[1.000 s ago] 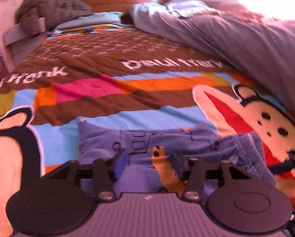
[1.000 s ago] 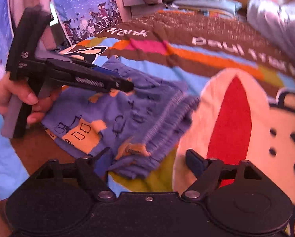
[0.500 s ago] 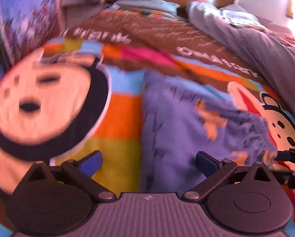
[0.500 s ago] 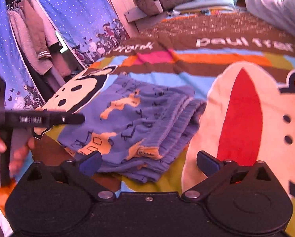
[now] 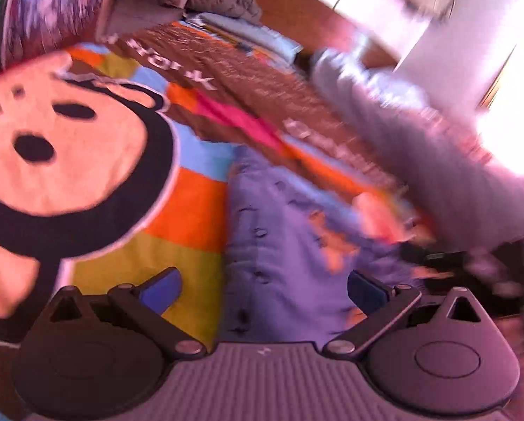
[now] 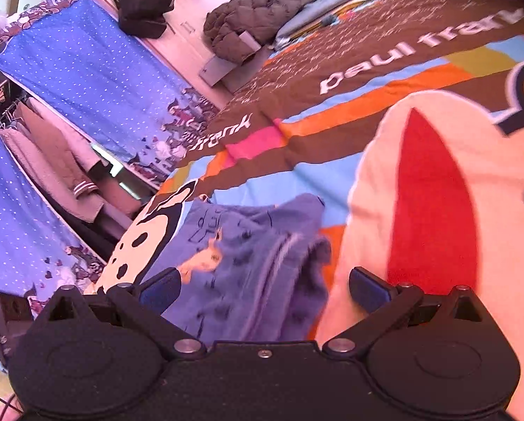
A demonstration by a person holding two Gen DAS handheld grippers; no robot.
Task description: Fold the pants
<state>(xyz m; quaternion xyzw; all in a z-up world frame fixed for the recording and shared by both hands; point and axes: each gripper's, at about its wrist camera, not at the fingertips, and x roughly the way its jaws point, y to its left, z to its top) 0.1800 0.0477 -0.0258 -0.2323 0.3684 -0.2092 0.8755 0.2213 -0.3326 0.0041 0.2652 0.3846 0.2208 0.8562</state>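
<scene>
The folded blue cartoon-print cotton pants (image 6: 248, 263) are seen lying on the colourful striped bedspread (image 6: 332, 112). Left gripper (image 5: 262, 287) and right gripper (image 6: 263, 287) are held above the pants, jaws spread wide, nothing gripped.

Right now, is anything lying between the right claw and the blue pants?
Nothing visible. The right claw is open with the folded blue pants directly ahead on the bedspread, and no object sits between them.

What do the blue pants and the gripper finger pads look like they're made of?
Pants: soft knit cloth, probably cotton, matte; it creases limply and the waistband looks ribbed. Right gripper finger pads: smooth blue, likely rubber or plastic, with a slight sheen, on black hard-plastic linkages. Both grippers are open.
</scene>
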